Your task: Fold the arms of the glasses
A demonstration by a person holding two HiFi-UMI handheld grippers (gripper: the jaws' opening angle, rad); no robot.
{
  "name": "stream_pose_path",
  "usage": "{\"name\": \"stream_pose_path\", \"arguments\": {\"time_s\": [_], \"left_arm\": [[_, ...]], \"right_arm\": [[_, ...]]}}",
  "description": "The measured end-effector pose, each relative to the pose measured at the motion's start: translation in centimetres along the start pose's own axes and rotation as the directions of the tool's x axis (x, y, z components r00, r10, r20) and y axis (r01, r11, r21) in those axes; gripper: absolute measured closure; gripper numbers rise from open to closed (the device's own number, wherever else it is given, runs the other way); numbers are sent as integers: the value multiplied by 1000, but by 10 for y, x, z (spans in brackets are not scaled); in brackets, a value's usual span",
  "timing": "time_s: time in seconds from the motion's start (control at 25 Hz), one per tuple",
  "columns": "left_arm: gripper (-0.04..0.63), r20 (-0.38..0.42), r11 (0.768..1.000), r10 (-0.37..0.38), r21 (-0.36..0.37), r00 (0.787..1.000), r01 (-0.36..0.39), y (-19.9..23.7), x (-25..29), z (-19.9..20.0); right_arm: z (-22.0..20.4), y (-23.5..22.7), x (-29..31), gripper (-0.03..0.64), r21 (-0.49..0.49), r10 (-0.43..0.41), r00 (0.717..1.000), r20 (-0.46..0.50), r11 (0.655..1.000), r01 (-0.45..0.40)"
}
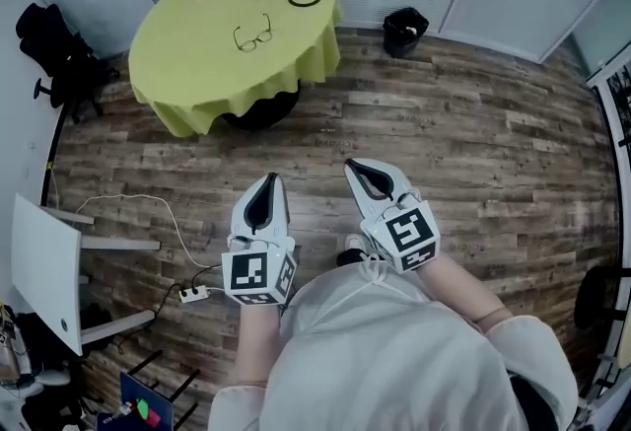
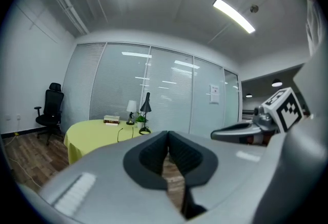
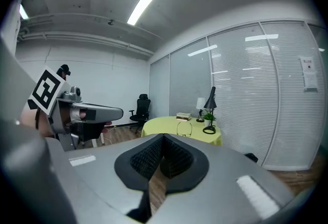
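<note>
the left hand-held gripper (image 1: pixel 266 184) and the right hand-held gripper (image 1: pixel 360 171) are both pinched closed on nothing, side by side over the wooden floor (image 1: pixel 473 133). well ahead, the glasses (image 1: pixel 253 35) lie on the yellow bench (image 1: pixel 177 64), arms unfolded, front toward the person, almost straight beyond the left one, which looks slightly nearer
</note>
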State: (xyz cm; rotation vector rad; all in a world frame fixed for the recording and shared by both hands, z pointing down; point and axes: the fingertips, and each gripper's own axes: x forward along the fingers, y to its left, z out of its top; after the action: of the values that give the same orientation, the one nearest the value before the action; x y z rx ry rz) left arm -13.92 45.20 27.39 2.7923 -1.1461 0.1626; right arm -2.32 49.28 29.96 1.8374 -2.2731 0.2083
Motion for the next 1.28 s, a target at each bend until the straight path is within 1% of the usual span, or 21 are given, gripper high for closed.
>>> {"name": "stream_pose_path", "arguments": {"time_s": [0.12,0.28,0.4,0.56,0.76,0.84,1.04,1.28], "left_arm": [[589,17,1000,24,-14,1000,-24,-10,50,10],[589,-5,999,34,-17,999,-34,-15,99,12],[589,-31,999,49,-22,998,-50,-5,132,6],[589,-51,997,63,-31,997,-64,24,174,0],[589,-55,995,67,-65,996,-71,84,241,1],[589,-55,995,54,-83,997,-59,110,273,6],[589,-54,998,37,-52,998,-40,195,344,30],[589,-81,997,23,-71,996,-29,293,409,39]], "right_arm": [[8,-52,18,618,20,6,1000,-7,1000,-5],[12,-90,44,618,40,42,999,-11,998,-42],[5,-110,72,618,38,54,998,-31,998,-53],[1,-133,113,618,33,49,997,-58,998,-47],[8,-165,186,618,27,6,997,-79,1000,-4],[18,-176,220,618,38,1,997,-84,999,2],[56,-183,327,618,24,9,997,-78,1000,-7],[74,-191,450,618,27,6,991,-131,1000,-3]]}}
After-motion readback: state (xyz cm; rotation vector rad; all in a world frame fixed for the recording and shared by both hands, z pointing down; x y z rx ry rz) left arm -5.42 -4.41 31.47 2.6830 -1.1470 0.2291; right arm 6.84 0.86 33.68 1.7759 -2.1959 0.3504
